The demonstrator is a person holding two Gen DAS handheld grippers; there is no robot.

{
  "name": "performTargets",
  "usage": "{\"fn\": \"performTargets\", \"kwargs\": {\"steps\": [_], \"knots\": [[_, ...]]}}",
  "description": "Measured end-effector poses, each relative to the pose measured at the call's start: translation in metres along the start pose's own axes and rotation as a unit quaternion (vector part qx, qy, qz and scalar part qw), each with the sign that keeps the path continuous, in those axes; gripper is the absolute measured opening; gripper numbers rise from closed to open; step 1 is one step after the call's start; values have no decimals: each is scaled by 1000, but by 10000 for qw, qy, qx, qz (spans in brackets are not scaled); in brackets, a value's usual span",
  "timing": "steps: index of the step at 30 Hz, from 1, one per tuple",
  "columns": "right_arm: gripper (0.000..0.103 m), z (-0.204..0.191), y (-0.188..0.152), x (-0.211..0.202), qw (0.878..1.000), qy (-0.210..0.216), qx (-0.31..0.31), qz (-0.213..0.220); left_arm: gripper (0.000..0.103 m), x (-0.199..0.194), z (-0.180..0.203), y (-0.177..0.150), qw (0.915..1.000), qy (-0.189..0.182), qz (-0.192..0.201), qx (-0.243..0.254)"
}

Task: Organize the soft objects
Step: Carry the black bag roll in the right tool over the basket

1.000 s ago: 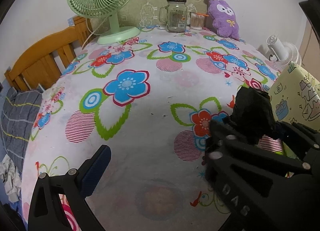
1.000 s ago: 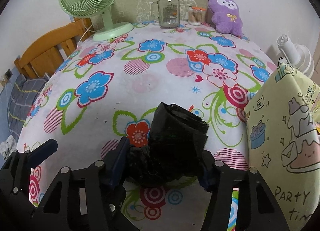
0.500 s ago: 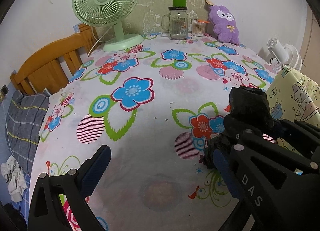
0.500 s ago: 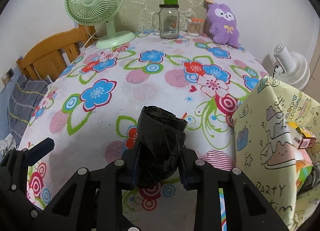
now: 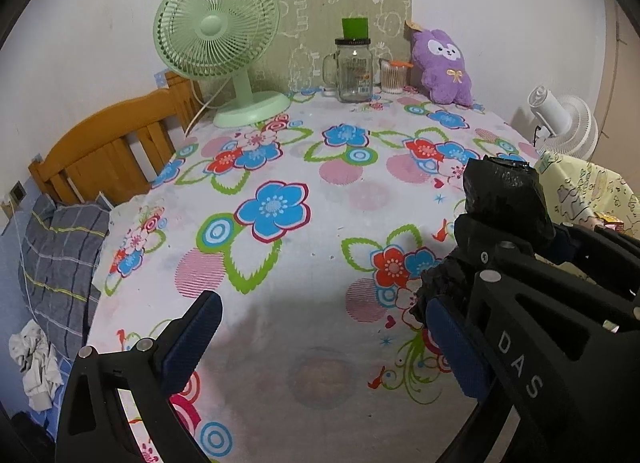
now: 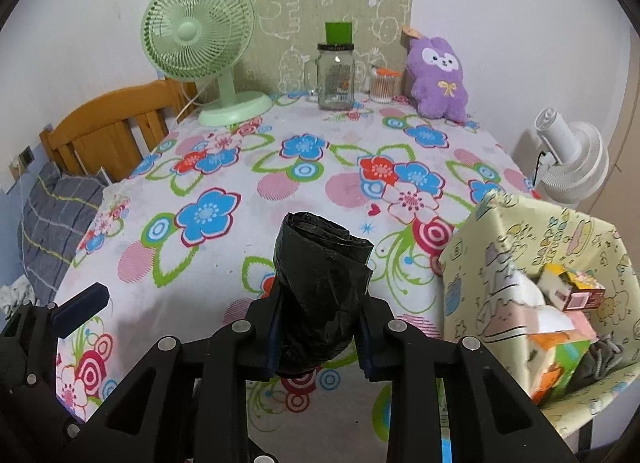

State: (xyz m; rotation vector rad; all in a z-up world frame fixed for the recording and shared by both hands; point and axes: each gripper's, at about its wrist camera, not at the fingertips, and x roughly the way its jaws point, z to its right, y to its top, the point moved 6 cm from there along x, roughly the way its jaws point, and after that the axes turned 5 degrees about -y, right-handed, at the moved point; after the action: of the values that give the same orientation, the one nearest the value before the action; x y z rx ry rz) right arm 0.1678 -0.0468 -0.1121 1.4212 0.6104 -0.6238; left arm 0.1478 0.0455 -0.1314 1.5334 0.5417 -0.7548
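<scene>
My right gripper (image 6: 320,333) is shut on a black roll of plastic bags (image 6: 320,279) and holds it above the flowered tablecloth. The roll also shows in the left wrist view (image 5: 504,195), clamped at the right. My left gripper (image 5: 320,343) is open and empty, low over the near part of the table. A pale yellow cartoon-print fabric bin (image 6: 492,263) stands at the right with boxes and soft items inside; its edge also shows in the left wrist view (image 5: 580,183). A purple plush toy (image 6: 438,75) leans at the far right of the table.
A green desk fan (image 6: 200,43), a glass jar with a green block on top (image 6: 335,75) and a cotton swab cup (image 6: 382,87) stand along the far edge. A wooden headboard (image 6: 104,131) and grey checked cloth (image 6: 52,219) lie left. A white fan (image 6: 568,159) stands right.
My right gripper has lifted the black roll up off the table, and the roll now stands more upright. Both cameras have risen. The left gripper stays open.
</scene>
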Motion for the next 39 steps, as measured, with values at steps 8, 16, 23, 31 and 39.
{"fn": "performTargets", "kwargs": {"steps": [8,16,23,31,39], "knots": [[32,5,14,-24,9996,15,-6,268,103,-22,6,13,9997,23,251,2],[32,14,24,-45,9988,15,-46,490,103,-41,14,26,9988,-25,478,-55],[32,29,32,-64,9977,13,15,671,103,-55,28,36,9978,-105,648,-41],[32,51,39,-82,9963,-33,115,850,103,-66,50,47,9965,-239,801,11],[32,78,40,-94,9949,-85,249,975,103,-70,77,52,9954,-357,885,72]]}}
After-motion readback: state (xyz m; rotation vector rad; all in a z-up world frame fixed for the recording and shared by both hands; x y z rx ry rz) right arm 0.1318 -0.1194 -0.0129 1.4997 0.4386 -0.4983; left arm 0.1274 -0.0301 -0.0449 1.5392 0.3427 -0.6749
